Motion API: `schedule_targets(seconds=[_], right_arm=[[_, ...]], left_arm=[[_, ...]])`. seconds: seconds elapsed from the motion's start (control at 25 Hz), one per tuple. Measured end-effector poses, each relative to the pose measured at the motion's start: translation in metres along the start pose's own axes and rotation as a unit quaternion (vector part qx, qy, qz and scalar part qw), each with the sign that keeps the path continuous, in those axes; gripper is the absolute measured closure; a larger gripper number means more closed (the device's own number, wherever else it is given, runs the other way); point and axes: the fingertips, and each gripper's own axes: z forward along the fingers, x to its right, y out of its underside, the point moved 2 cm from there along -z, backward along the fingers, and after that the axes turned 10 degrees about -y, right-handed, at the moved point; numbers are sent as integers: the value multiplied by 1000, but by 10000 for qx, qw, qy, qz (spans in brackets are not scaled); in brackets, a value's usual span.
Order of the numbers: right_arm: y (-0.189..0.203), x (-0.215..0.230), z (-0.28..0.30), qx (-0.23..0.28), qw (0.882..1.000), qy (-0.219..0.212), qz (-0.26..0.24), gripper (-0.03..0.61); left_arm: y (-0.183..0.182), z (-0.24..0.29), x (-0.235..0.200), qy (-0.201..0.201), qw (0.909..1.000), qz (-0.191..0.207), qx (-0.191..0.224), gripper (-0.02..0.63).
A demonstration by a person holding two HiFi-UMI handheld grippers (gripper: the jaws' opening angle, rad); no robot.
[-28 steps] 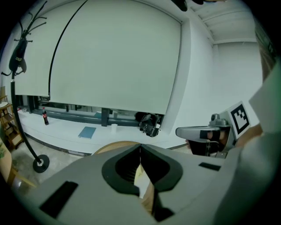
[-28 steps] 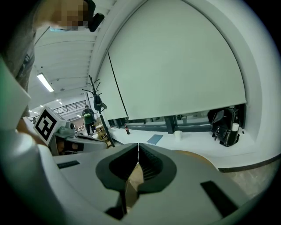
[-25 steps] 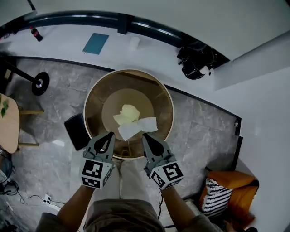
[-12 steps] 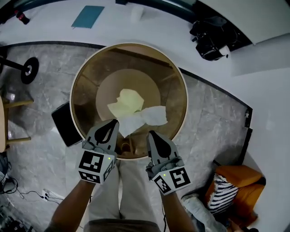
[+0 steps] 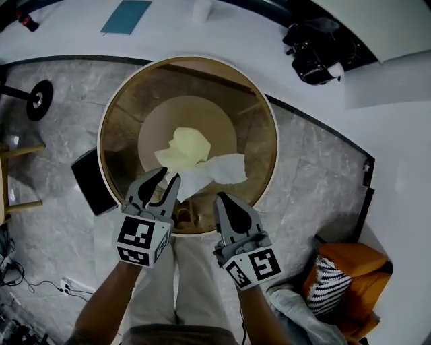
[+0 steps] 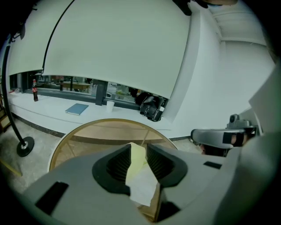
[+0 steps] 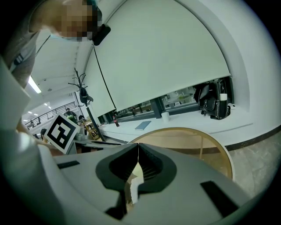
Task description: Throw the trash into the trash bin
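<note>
We see a white tissue (crumpled) and a yellow wad in the round tan bin, with the tissue's corner between the left tool's opening jaws.

Tan trash bin, pale yellow paper, white tissue, grey marbled floor, teal book, black-and-white striped cushion

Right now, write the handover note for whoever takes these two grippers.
Left gripper: jaws opening over the near rim of the round trash bin, end of the white tissue between them, not pinched.
Right gripper: shut, tips together, nothing clamped.
Yellow paper and the tissue are inside the bin.
Done: trash in the bin. Left: draw both grippers clear.
</note>
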Motion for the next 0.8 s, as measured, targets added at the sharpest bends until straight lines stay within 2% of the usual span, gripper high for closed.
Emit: schedule_targets(seconds=[0.04,0.08,0.12,0.16,0.2,0.4,0.8], right_arm=[[0,1,1,-5,10000,2,9,558],[0,2,2,-14,10000,2,17,560],[0,3,4,-28,10000,-2,22,558],[0,4,6,-44,10000,-11,25,558],[0,4,7,-62,10000,-25,24,558],[0,8,11,-113,9999,-56,48,558],[8,19,9,-283,9993,33,223,558]], left_arm=[[1,3,1,21,10000,-2,-20,491],[1,6,1,32,10000,3,-39,437],[2,10,1,30,10000,15,-64,346],[4,14,1,21,9999,25,-96,299],[4,18,0,20,9999,21,-132,284],[9,39,0,50,9994,-26,-330,265],[39,104,3,31,9962,180,-848,265]])
